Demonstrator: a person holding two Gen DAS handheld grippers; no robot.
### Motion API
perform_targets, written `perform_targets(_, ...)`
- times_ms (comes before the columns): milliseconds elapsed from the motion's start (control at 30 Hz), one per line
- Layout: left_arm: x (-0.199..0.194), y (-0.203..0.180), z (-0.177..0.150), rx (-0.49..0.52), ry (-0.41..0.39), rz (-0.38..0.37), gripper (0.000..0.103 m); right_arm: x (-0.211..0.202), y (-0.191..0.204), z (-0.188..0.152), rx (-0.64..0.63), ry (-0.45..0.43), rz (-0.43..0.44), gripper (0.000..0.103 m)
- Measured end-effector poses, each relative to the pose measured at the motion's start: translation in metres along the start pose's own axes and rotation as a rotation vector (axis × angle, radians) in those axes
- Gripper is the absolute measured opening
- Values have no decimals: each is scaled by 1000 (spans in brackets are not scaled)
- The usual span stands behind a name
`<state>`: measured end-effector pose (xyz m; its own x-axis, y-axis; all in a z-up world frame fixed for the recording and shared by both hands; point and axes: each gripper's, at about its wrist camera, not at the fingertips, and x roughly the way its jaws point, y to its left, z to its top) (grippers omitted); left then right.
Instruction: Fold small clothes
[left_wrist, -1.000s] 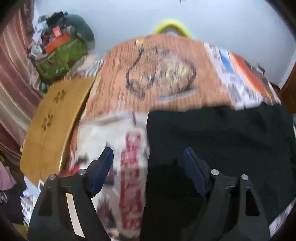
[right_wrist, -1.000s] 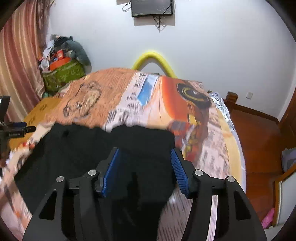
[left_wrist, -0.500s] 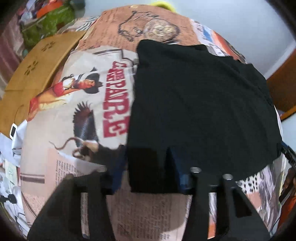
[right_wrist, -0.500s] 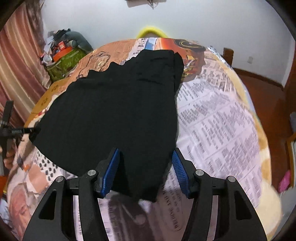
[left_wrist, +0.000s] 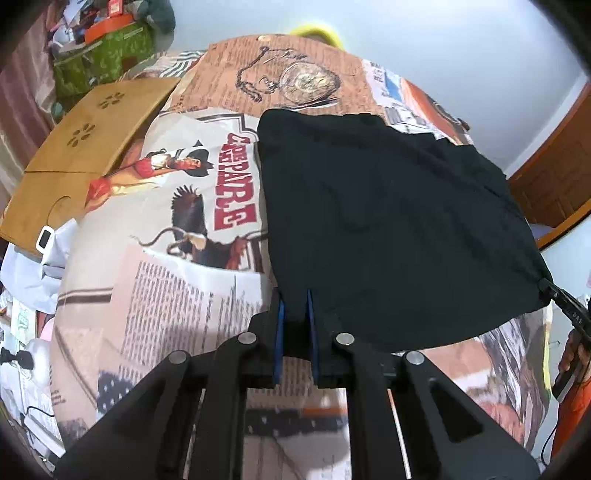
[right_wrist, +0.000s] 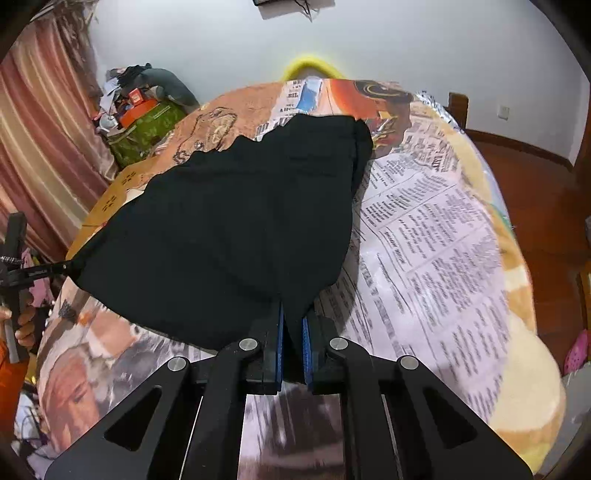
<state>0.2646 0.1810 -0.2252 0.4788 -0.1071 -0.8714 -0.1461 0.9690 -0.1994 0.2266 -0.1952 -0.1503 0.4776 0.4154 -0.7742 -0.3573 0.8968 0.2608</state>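
Observation:
A black garment (left_wrist: 388, 221) lies spread flat on a bed covered by a printed blanket (left_wrist: 177, 295). In the left wrist view my left gripper (left_wrist: 293, 301) is at the garment's near left corner; its jaws are closing, with the black cloth pinched between the blue pads (left_wrist: 280, 317). In the right wrist view my right gripper (right_wrist: 291, 314) is shut on the near right corner of the black garment (right_wrist: 229, 229). Each gripper shows in the other's view, holding its corner: the right gripper (left_wrist: 550, 291) and the left gripper (right_wrist: 55, 269).
A wooden board (left_wrist: 85, 147) lies on the bed's left side, with a green bag (left_wrist: 103, 55) and clutter behind it. Striped curtains (right_wrist: 37, 129) hang at left. Wooden floor (right_wrist: 535, 192) lies right of the bed. A person's hand (right_wrist: 22, 325) grips the left handle.
Both grippers pulled back from over the garment to its near edge. Their jaws, wide open before, have closed on the two near corners of the black cloth.

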Motion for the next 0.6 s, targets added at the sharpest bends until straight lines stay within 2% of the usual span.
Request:
perform_targets(167,-9,-16,-28,89,12,24,11,-5,-3,-16,-14,21,-35,7)
perform_targets(300,-10,-29,-45,206,10,129,15,-2,-3,-28,-42,46,-77,8)
perform_targets(367,-15,-29,-44,224,-6,160,17,-5,-2,-29,-60,42,-116,8)
perform_targets(433,-21,-22,-36,205,-29,163,23,-10,-3,-24,-58,30,-129,12)
perform_targets(500,-25,-13,-22,168,-61,155,39,-18,-5,-17,-52,-6,-146,24)
perform_targets(600,-24,-6,4,138,-98,173,40,-26,-8,-2,-62,-64,-159,37)
